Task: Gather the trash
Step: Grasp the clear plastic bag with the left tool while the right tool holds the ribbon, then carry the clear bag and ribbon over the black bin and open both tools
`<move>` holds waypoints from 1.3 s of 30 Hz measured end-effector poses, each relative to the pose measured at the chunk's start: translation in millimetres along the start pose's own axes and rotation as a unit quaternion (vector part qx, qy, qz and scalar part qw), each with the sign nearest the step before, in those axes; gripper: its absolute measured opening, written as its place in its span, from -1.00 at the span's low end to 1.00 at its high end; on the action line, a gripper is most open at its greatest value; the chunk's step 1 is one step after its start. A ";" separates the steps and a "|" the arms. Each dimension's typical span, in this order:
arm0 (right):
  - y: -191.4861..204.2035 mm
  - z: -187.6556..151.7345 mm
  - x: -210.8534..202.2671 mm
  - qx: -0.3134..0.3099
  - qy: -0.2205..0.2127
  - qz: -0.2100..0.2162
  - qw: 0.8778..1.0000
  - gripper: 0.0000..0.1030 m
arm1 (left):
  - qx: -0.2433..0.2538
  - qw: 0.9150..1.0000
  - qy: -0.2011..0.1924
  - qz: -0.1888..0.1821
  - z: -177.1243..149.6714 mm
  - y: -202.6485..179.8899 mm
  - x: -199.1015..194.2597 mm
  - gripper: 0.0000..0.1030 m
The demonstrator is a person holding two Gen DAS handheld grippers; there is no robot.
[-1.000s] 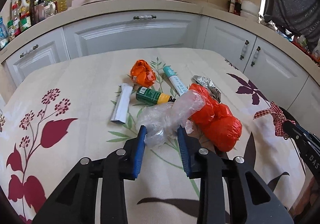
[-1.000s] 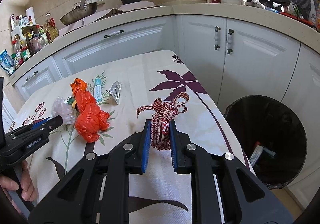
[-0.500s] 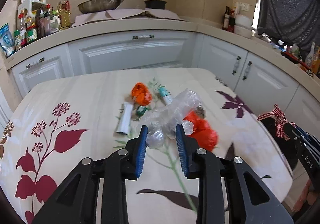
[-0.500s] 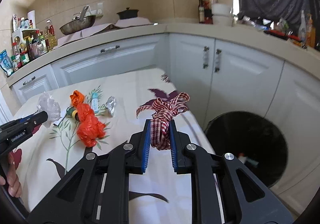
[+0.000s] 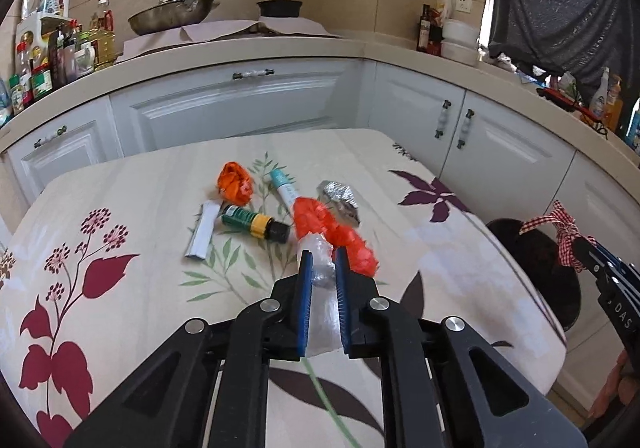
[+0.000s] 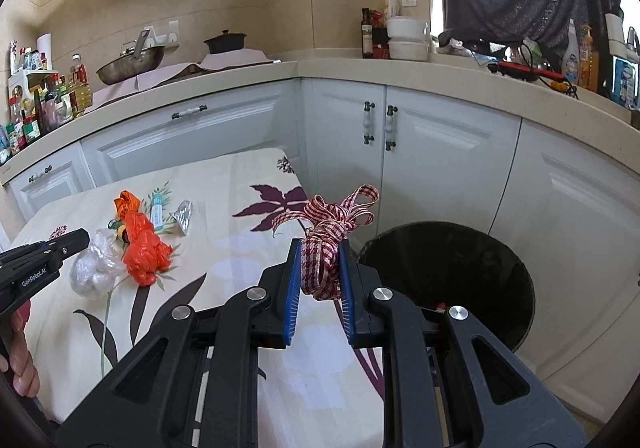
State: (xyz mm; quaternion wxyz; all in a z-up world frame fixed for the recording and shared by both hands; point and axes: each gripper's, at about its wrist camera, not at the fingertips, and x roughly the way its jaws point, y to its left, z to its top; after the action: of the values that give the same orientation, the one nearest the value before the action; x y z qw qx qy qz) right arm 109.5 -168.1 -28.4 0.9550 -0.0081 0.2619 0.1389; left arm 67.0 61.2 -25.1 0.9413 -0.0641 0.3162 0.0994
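Bin (image 6: pixel 448 272) mouth open, unobstructed beside table (image 6: pixel 240 248) edge.

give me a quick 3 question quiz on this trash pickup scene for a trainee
1. True or false: the left hand-held gripper is shut on the clear plastic bag.
2. What does the right hand-held gripper hold: A) foil wad B) checked ribbon C) green bottle?
3. Fill in: the black trash bin stands on the floor beside the ____.

Key: 1 true; 2 B; 3 table.
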 end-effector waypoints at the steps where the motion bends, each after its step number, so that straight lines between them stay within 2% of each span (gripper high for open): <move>1: 0.9 -0.5 0.8 0.000 0.001 0.001 1.000 -0.66 | -0.001 1.000 0.000 0.004 -0.8 2.1 0.0 -0.76; 9: -0.7 0.1 0.5 0.003 -0.006 -0.001 1.000 -0.66 | 0.000 1.000 -0.016 0.005 4.9 5.1 -8.5 -0.80; 17: -16.7 5.3 -4.3 0.009 -0.017 -0.020 1.000 -0.66 | 0.016 0.999 -0.040 -0.023 20.8 -19.6 -17.7 -0.80; 25: -58.7 10.8 -11.0 0.028 -0.028 -0.065 0.997 -0.66 | 0.050 0.994 -0.063 -0.072 36.7 -76.2 -15.3 -0.80; 35: -109.7 8.7 -4.4 0.049 -0.023 -0.108 0.993 -0.66 | 0.105 0.981 -0.076 -0.145 46.5 -168.7 -2.6 -0.80; 39: -121.8 6.0 0.4 0.055 -0.019 -0.116 0.992 -0.66 | 0.125 0.976 -0.076 -0.159 43.3 -199.0 6.0 -0.80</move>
State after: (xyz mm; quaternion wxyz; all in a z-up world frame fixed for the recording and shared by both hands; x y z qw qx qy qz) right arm 145.6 -284.6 -30.4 0.9685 0.0164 0.2481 0.0125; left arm 142.2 -123.3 17.0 0.9670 0.0128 0.2392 -0.0873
